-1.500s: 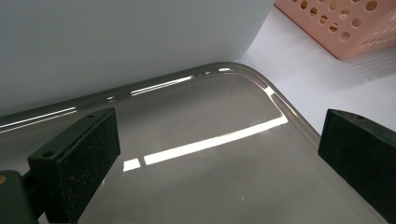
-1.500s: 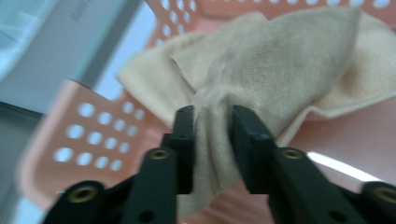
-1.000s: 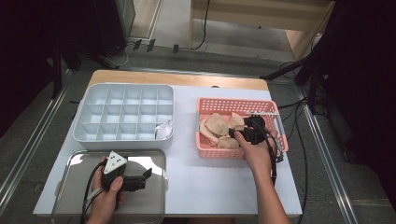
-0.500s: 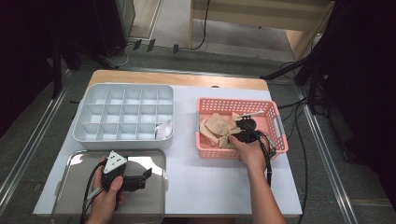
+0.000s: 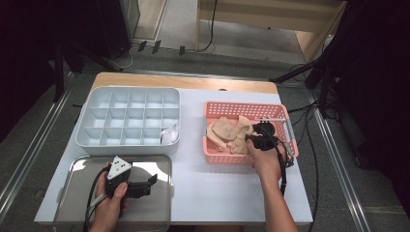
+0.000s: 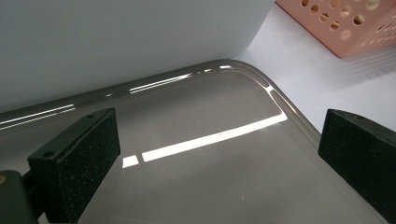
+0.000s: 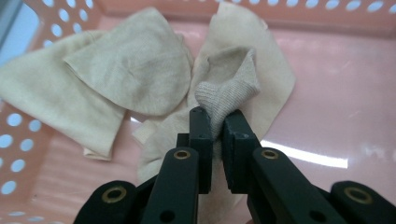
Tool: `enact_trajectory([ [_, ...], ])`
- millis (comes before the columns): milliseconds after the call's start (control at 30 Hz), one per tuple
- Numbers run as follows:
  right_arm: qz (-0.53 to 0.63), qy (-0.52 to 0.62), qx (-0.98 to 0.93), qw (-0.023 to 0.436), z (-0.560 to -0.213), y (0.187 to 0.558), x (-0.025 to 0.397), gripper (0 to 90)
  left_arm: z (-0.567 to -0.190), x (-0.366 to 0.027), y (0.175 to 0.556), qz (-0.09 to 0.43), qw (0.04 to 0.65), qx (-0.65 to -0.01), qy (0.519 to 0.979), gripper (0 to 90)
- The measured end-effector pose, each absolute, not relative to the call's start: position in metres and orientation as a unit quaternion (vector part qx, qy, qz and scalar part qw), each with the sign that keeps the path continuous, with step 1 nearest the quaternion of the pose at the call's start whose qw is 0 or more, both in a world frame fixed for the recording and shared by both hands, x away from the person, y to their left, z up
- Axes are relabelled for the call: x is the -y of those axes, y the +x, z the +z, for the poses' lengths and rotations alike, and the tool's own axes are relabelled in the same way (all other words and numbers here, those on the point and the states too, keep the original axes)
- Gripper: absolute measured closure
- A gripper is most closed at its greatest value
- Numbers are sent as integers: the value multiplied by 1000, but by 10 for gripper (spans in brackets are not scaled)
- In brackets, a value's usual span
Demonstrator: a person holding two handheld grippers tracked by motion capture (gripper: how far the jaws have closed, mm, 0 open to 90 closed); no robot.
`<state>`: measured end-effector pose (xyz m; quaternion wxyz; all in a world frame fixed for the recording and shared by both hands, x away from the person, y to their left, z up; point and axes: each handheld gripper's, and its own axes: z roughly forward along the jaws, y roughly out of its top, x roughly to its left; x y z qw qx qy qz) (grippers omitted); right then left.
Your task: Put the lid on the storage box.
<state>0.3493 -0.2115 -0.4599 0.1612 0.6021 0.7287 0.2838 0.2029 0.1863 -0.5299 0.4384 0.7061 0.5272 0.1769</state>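
The table (image 5: 232,193) carries three containers. At 10 o'clock sits the white compartment box (image 5: 128,118), with a small crumpled item in its lower right cell. At 7 o'clock, just beside the box, lies the steel tray (image 5: 159,166). At 3 o'clock stands the pink basket (image 5: 244,108), holding a heap of beige socks (image 7: 116,79).

My left tool (image 5: 142,186) rests over the steel tray, its jaws spread wide with nothing between them; in the left gripper view the tray surface shows between the two pads.

My right tool (image 7: 217,130) is inside the pink basket, near its 4 o'clock corner. Its jaws are pressed together on a fold of one beige sock (image 7: 229,93), which lies atop the other socks at the basket's centre.
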Motion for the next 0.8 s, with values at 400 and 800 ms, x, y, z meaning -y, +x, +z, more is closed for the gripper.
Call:
enact_trajectory([
  [400,368,550,-727,181,-439,335,202,846,-530,-187,203,175,438,-527,707,0],
  [800,367,540,-750,110,-436,345,177,840,-530,-187,203,175,438,-527,707,0],
])
